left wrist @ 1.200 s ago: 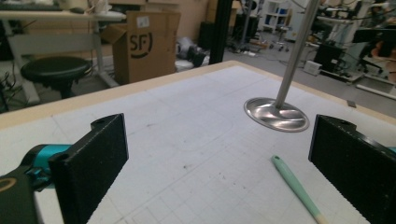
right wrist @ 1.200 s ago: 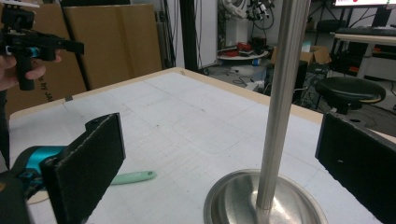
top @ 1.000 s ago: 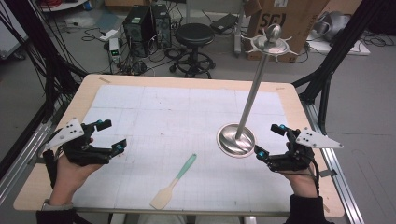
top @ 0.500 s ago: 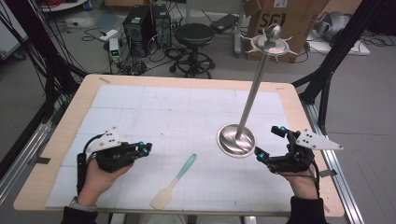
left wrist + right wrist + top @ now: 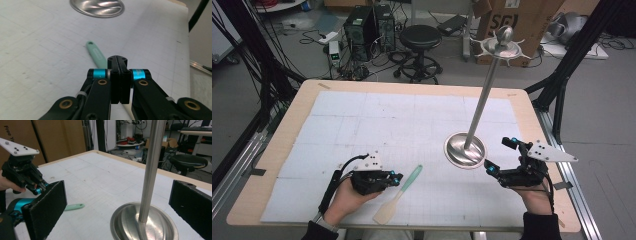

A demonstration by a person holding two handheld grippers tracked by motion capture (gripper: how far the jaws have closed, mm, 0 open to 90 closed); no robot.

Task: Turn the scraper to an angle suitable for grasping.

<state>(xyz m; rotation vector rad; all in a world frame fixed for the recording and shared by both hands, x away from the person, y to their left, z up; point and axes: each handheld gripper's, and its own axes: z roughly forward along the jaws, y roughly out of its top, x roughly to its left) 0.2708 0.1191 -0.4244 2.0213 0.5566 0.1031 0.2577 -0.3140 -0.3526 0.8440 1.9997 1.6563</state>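
A spatula with a mint-green handle and a pale blade lies on the white mat near the front edge. My left gripper sits low just left of that handle, jaws pressed together with nothing between them. In the left gripper view the shut tips stand over the handle; I cannot tell whether they touch it. A tall metal stand with a round base rises at the right. My right gripper is open beside the base. In the right gripper view its pads flank the pole.
A white gridded mat covers most of the wooden table. The stand's top carries hooks high above the far edge. A black stool, computer towers and a cardboard box stand on the floor beyond.
My left gripper has moved right and down towards the spatula handle, and its jaws went from open to shut. The right gripper and the stand stayed put.
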